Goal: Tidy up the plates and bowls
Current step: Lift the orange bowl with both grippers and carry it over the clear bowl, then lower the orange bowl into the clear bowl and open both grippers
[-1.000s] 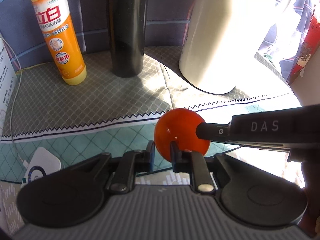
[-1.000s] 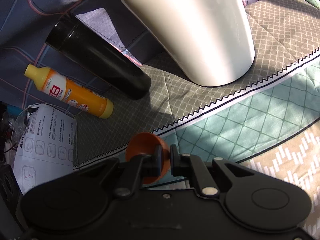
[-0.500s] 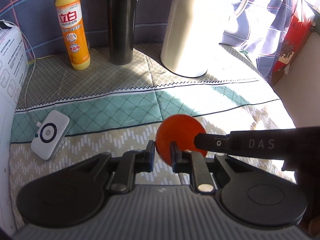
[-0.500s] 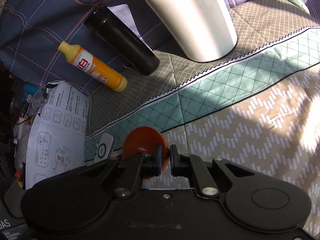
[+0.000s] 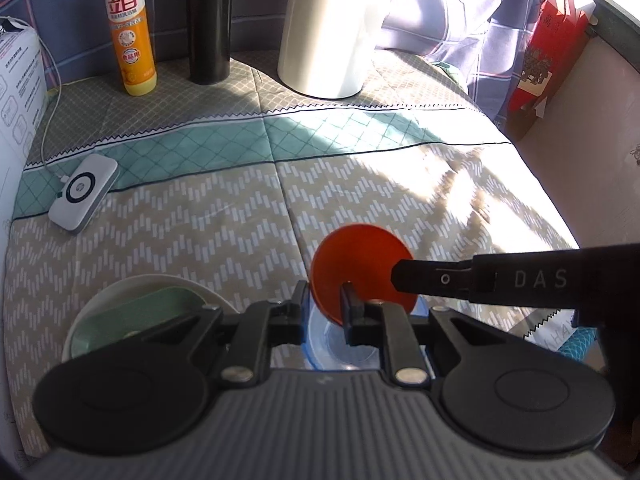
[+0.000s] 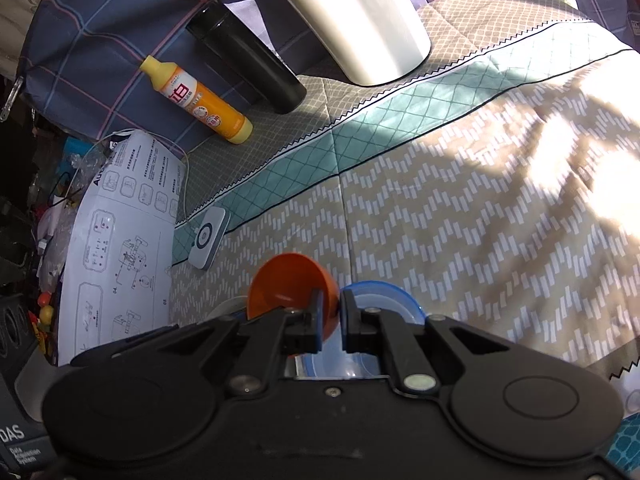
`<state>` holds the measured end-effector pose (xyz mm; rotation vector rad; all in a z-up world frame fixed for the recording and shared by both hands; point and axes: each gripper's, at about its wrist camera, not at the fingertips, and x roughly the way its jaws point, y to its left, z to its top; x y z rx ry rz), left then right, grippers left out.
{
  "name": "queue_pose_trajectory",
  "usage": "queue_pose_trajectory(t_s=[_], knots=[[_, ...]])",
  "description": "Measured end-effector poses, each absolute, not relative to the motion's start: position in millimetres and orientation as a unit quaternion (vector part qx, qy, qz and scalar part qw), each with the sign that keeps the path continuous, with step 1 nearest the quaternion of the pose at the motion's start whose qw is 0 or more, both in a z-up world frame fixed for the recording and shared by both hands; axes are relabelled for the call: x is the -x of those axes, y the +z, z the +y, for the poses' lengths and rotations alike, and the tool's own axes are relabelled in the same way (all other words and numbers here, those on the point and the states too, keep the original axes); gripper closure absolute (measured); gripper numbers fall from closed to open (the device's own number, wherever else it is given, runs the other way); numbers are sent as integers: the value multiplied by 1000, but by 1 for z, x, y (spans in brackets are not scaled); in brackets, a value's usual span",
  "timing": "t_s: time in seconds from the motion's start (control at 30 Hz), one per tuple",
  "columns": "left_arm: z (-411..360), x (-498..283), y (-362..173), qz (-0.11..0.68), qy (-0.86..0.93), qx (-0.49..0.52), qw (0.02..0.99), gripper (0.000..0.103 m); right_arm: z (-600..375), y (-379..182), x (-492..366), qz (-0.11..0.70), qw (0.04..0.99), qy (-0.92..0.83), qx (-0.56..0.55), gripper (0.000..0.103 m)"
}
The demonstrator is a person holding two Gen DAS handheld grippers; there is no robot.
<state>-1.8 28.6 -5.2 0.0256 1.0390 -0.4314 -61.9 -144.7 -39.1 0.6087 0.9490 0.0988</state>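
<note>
I see the orange bowl (image 5: pixel 360 266) low in the centre of the left wrist frame, pinched at its rim by both tools: my left gripper (image 5: pixel 325 309) is clamped on its near edge, and my right gripper (image 6: pixel 330 315) grips the wall, its finger reaching in from the right of the left view. Directly beneath the bowl sits a clear container with a blue rim (image 6: pixel 384 300). At lower left, a white bowl (image 5: pixel 100 300) holds a green plate (image 5: pixel 132 316). Everything rests on a patterned quilt (image 5: pixel 400 184) striped with sunlight. Along the top stand a yellow detergent bottle (image 5: pixel 130 28), a black flask (image 5: pixel 209 20) and a white jug (image 5: pixel 332 28); a white charger pad (image 5: pixel 84 190) lies at left.
</note>
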Motion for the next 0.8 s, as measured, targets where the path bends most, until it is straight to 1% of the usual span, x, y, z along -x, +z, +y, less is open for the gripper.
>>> queue_pose_trajectory(t_s=[0.2,0.53,0.57,0.63,0.67,0.7,0.73,0.77,0.8], knots=[[20,16,-18,508,-209,-24,835,88,-152,-51,86,460,838,42,-291,94],[13,14,-31,525,-202,-34,826,88,-152,-67,84,475,830,41,-289,93],[12,13,-33,526,-202,-35,826,86,-152,-68,83,476,830,42,-289,92],[11,13,-33,523,-203,-37,827,83,-152,-70,82,478,828,42,-291,91],[10,13,-33,521,-204,-38,828,78,-152,-72,81,479,826,44,-292,90],[10,13,-32,518,-205,-39,830,76,-153,-72,80,480,826,45,-294,88],[11,14,-29,511,-201,-41,835,71,-153,-72,80,478,826,46,-295,84],[11,14,-27,507,-199,-41,838,63,-153,-71,80,476,827,43,-295,83],[13,14,-25,501,-197,-39,842,58,-154,-70,80,474,829,42,-295,82]])
